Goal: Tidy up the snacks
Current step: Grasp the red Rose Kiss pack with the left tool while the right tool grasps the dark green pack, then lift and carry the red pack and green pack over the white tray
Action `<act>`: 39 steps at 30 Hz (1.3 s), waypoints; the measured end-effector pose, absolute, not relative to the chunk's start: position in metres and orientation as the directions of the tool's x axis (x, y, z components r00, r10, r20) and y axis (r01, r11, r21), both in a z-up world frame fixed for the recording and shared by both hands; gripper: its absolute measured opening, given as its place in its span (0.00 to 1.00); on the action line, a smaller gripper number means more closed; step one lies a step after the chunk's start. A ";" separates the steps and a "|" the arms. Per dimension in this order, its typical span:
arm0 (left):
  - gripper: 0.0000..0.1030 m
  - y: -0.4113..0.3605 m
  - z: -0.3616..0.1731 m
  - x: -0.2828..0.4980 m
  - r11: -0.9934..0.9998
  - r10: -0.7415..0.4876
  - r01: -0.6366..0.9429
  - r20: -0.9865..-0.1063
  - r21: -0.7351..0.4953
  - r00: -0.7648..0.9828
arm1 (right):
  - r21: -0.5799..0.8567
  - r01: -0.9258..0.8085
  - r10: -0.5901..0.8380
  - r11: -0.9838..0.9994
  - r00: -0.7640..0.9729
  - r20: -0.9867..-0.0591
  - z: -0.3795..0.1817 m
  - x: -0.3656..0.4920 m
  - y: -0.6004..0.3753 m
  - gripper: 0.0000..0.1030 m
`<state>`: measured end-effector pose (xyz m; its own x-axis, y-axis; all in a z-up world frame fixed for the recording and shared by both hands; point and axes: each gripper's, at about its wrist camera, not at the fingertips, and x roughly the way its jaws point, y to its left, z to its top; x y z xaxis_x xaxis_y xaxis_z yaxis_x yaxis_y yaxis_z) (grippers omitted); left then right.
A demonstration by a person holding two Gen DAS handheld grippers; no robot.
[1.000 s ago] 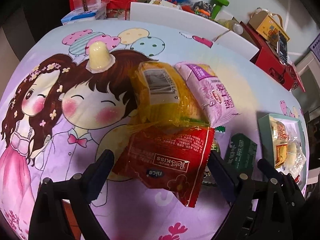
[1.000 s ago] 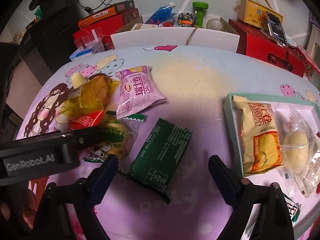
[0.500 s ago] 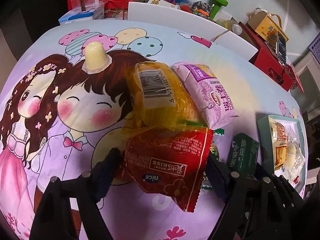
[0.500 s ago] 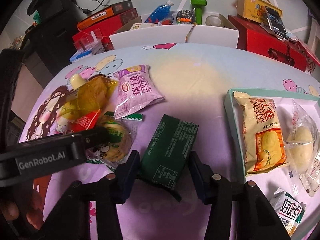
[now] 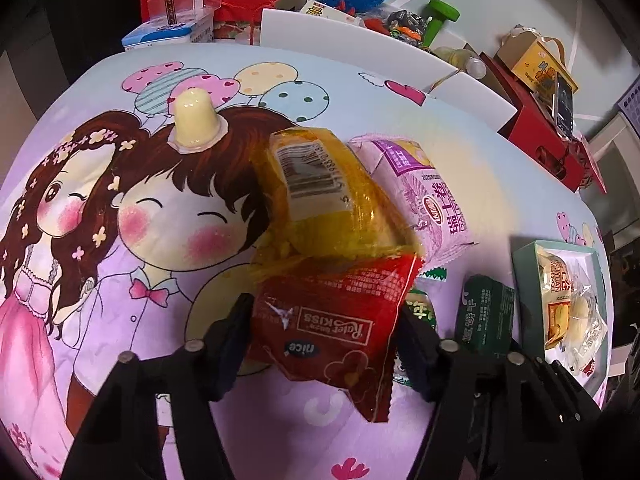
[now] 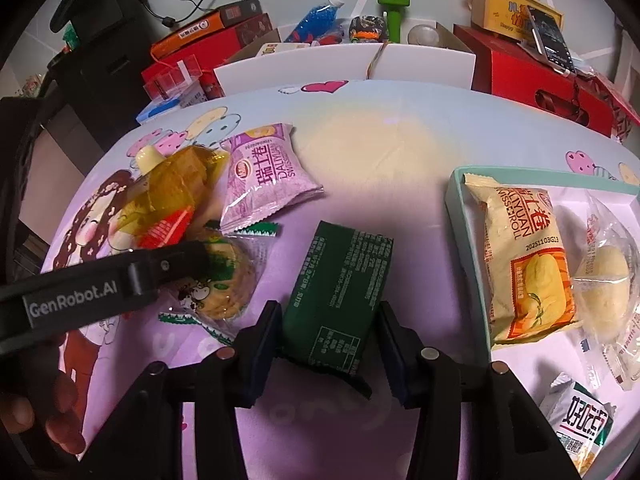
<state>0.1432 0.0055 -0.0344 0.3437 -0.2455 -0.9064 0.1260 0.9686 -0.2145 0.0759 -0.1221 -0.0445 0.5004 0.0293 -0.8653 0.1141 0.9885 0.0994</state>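
Note:
On the cartoon-print cloth, my left gripper (image 5: 324, 320) has its jaws closing, and the pads press both side edges of a red snack packet (image 5: 336, 344). That packet overlaps a yellow packet (image 5: 328, 196), which lies beside a purple roll packet (image 5: 428, 196). My right gripper (image 6: 326, 320) has its jaws closing too, its pads squeezing the near end of a dark green packet (image 6: 340, 280). To the right, a teal tray (image 6: 460, 208) holds a yellow swiss-roll packet (image 6: 524, 256) and a clear-wrapped bun (image 6: 604, 280).
A jelly cup (image 5: 194, 120) stands at the far left. A wrapped cookie (image 6: 226, 280) lies under the left gripper's arm. A white-green packet (image 6: 580, 428) sits near the tray's front. Red boxes (image 6: 540, 76) and white boards (image 6: 340, 68) line the far edge.
Both pairs of jaws have drawn in from wide open until they meet the red packet and the green packet. Neither hand has shifted.

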 end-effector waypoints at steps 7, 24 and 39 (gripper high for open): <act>0.56 0.008 -0.023 0.141 0.966 -0.255 0.126 -0.898 -0.224 0.359 | 0.101 0.120 0.024 0.988 0.526 -0.850 -0.034 0.073 -0.124 0.44; 0.52 0.007 0.028 0.122 0.957 -0.287 0.185 -0.842 -0.226 0.456 | 0.133 0.132 0.030 0.982 0.592 -0.806 0.002 0.056 -0.132 0.43; 0.51 -0.004 0.048 0.113 0.954 -0.288 0.226 -0.819 -0.198 0.496 | 0.153 0.159 0.023 0.975 0.617 -0.787 0.017 0.047 -0.144 0.43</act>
<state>0.1127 -0.0041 0.0478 0.4962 -0.2876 -0.8192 0.2264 0.9538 -0.1977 0.0467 -0.1445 0.0168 0.6170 0.0230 -0.7866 0.1587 0.9754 0.1530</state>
